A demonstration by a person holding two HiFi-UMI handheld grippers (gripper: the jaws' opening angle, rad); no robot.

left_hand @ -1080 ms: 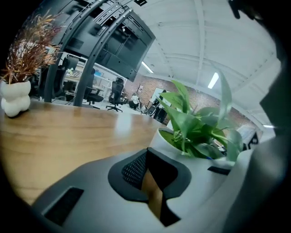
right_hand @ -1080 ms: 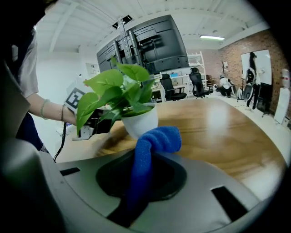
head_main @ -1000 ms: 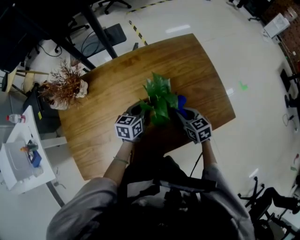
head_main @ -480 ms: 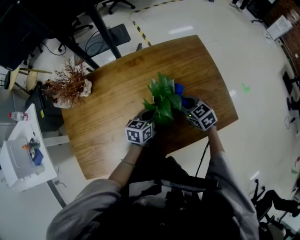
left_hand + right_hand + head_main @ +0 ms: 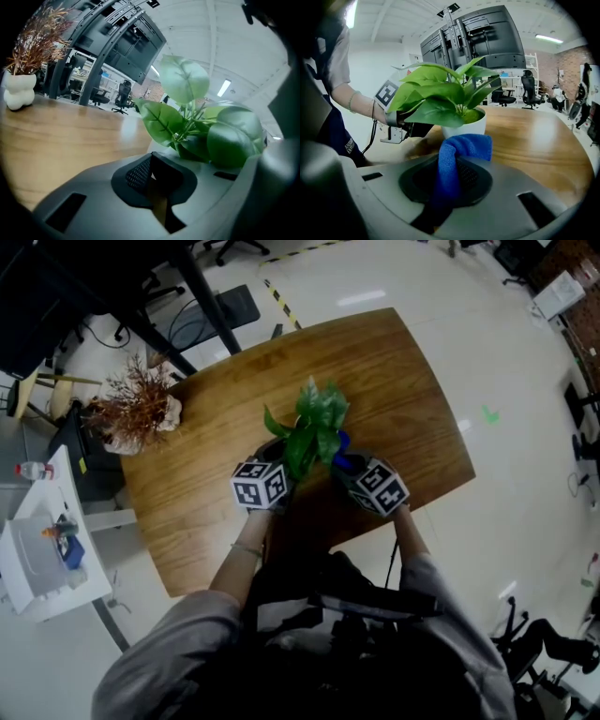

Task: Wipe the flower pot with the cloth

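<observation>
The right gripper (image 5: pixel 452 180) has its jaws closed tight on the blue cloth (image 5: pixel 461 147). The folded end of the cloth stands out in front, and I think this is so that a soft pad, not the hard jaws, meets the flower pot (image 5: pixel 471 127). That end lies right at the pot's white wall, low on the near side; if it really presses there I cannot say.

The left gripper (image 5: pixel 152 176) has its jaws together with nothing between them. It stands against the other side of the pot, probably to keep the pot from sliding on the wooden table (image 5: pixel 534 136) during wiping.

The pot stands near the table's front edge, between the two grippers. From the head view the green leaves (image 5: pixel 314 423) cover it fully (only a little blue shows beside them). The pot's base and far side show in no view. A dried plant in a white vase (image 5: pixel 18 89) stands well apart.
</observation>
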